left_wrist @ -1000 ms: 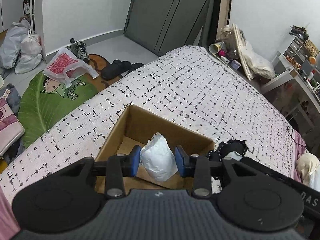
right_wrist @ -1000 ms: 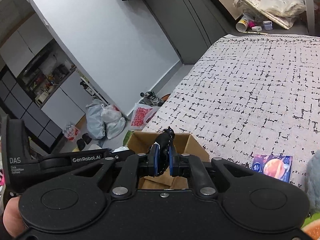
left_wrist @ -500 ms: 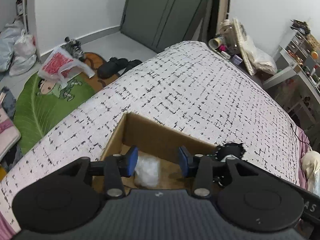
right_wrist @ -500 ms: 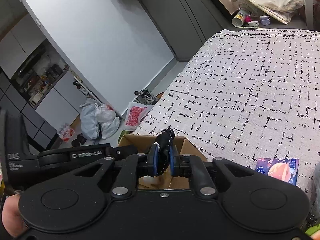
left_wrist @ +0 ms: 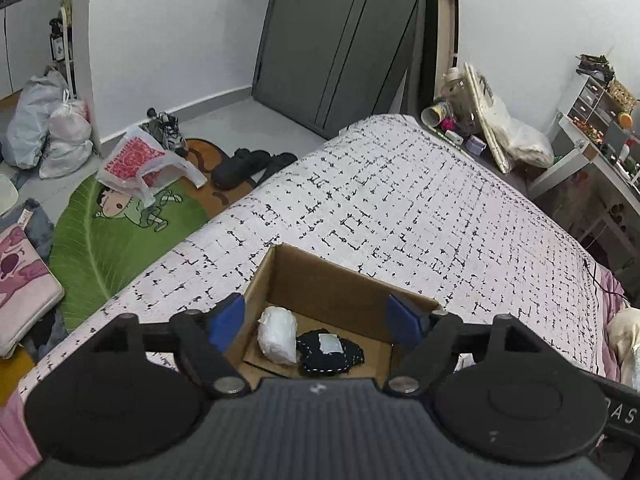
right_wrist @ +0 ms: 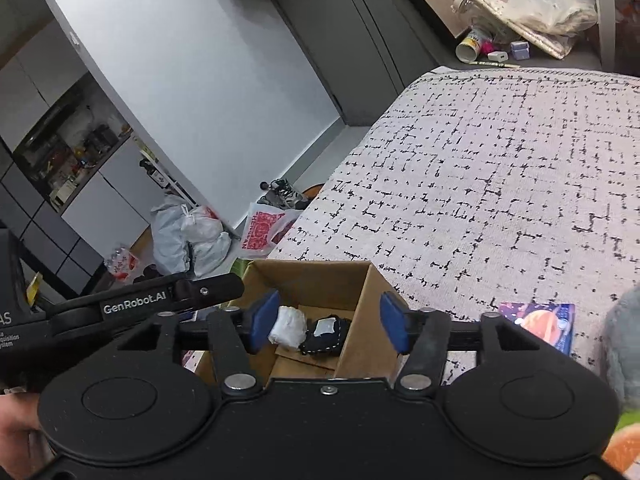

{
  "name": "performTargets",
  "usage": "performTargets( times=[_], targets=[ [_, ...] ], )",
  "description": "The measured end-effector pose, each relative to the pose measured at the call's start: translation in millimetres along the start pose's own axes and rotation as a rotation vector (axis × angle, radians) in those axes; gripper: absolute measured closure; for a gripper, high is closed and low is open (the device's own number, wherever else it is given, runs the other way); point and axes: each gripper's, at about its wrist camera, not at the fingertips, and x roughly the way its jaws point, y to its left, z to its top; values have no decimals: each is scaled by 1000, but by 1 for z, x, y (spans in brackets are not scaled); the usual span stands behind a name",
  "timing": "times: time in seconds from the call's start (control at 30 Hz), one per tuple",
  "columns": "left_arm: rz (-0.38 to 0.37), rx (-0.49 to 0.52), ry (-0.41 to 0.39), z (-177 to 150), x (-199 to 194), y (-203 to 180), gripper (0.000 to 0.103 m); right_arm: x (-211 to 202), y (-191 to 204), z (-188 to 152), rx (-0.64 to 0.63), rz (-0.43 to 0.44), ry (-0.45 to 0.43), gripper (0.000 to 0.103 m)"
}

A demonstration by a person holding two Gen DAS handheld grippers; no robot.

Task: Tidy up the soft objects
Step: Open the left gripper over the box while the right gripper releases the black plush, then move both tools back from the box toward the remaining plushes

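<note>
In the left wrist view, the left gripper (left_wrist: 318, 322) hung over the cardboard box (left_wrist: 320, 280) on the bed (left_wrist: 420, 208), its blue pads spread wide and holding nothing. A white bundle (left_wrist: 277, 334) and a dark pouch (left_wrist: 330, 352) lay touching on the box floor, whose near edge the gripper body hid.

In the right wrist view, the right gripper (right_wrist: 330, 322) was equally spread and empty above the box (right_wrist: 360, 312). The bundle (right_wrist: 289, 326) and pouch (right_wrist: 326, 334) showed partly; a colourful card (right_wrist: 538, 326) lay beside the box.
</note>
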Motion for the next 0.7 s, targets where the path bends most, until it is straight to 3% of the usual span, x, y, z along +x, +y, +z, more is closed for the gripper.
performTargets(
  times=[0.3,0.7],
  targets=[
    [9,9,-20,-12,-35,-12,20,-40,2,-5,-31,-34,-12,12],
    [-2,38,-20,-27,-81,-40,20,-89,-16,-8,-25,-83,-14,7]
  ],
)
